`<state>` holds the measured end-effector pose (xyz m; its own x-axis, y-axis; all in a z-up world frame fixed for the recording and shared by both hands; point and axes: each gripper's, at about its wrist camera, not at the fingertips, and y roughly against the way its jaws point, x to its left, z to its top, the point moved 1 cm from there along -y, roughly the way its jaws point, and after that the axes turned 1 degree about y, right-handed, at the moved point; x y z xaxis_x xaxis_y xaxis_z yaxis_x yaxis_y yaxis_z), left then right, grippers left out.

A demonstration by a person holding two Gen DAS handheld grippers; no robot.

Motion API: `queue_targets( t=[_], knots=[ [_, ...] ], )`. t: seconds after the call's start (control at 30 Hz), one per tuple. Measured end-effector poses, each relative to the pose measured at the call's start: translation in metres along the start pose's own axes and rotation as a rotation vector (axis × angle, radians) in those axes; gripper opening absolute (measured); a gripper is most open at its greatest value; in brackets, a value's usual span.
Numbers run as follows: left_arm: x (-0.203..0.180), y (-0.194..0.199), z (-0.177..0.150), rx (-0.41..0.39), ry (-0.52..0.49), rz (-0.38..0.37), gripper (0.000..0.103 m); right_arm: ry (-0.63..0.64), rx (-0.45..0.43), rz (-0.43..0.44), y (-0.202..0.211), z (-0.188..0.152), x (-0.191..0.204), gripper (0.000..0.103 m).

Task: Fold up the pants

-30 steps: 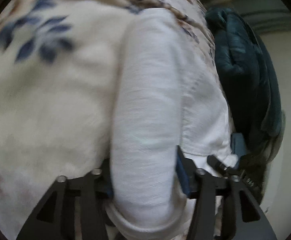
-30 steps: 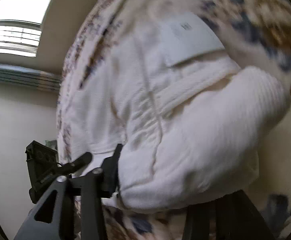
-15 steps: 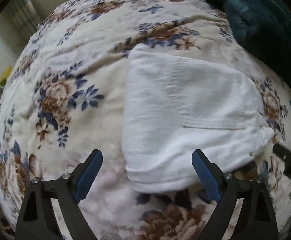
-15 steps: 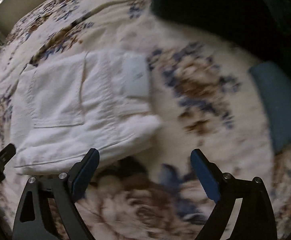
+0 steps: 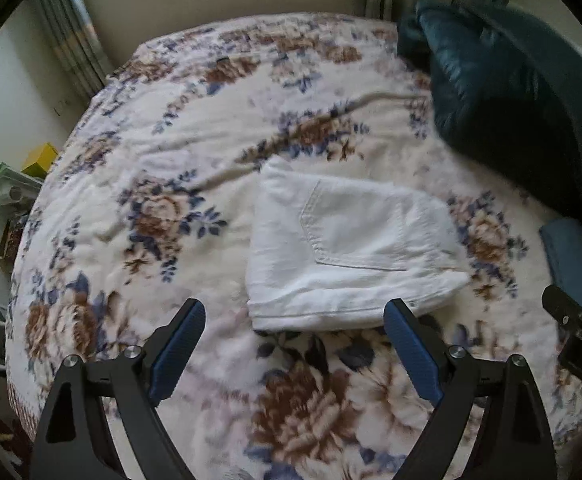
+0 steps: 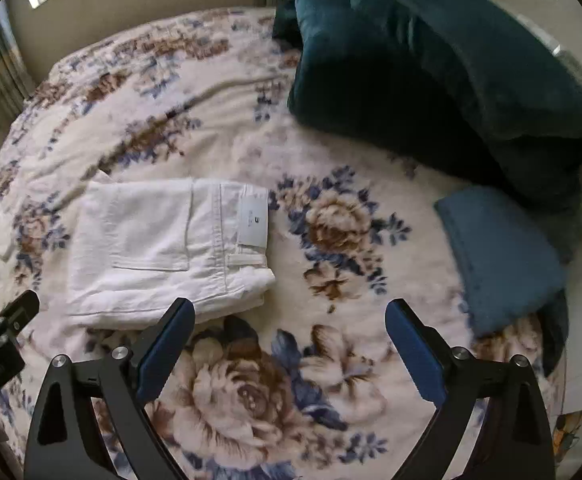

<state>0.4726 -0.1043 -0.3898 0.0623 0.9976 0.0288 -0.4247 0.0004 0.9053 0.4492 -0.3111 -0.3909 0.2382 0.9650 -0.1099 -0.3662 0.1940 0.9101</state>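
The white pants (image 5: 347, 248) lie folded into a compact rectangle on the floral bedspread (image 5: 163, 128), back pocket up. In the right wrist view the pants (image 6: 159, 248) show a white label (image 6: 254, 220) at the waistband. My left gripper (image 5: 295, 312) hovers well above the pants' near edge, open, with nothing between its blue pads. My right gripper (image 6: 291, 308) hangs above the bedspread to the right of the pants; its jaws are opening and hold nothing. Each gripper's body shows at the edge of the other's view.
A dark teal blanket (image 6: 431, 68) is heaped at the back right of the bed. A folded blue cloth (image 6: 499, 256) lies right of the pants. Beyond the bed's left edge stand a yellow box (image 5: 39, 158) and shelves; curtains and a window are behind.
Both grippers let go of the white pants, opened wide and rose high above the bed. The pants now lie folded flat below them.
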Motion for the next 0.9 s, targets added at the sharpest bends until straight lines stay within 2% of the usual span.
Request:
queue_targets(
  t=[0.2,0.23,0.47,0.6,0.77,0.9],
  knots=[
    [-0.001,0.115,-0.02,-0.077,-0.01,-0.007,0.092,0.0,-0.095,0.021,0.116,-0.021,-0.015,0.098],
    [0.0,0.129,-0.024,-0.083,-0.013,-0.003,0.092,-0.003,-0.116,0.023,0.146,-0.028,-0.018,0.098],
    [0.008,0.271,-0.074,-0.139,-0.043,0.008,0.092,0.0,-0.21,0.05,0.309,-0.074,-0.034,0.098],
    [0.013,0.349,-0.099,-0.19,-0.028,-0.022,0.092,0.015,-0.275,0.071,0.397,-0.103,-0.042,0.098],
    [0.012,0.426,-0.119,-0.28,-0.02,-0.045,0.092,0.006,-0.357,0.082,0.489,-0.135,-0.057,0.098],
    [0.009,0.465,-0.13,-0.334,-0.024,-0.046,0.092,-0.003,-0.414,0.084,0.552,-0.162,-0.072,0.098]
  ],
)
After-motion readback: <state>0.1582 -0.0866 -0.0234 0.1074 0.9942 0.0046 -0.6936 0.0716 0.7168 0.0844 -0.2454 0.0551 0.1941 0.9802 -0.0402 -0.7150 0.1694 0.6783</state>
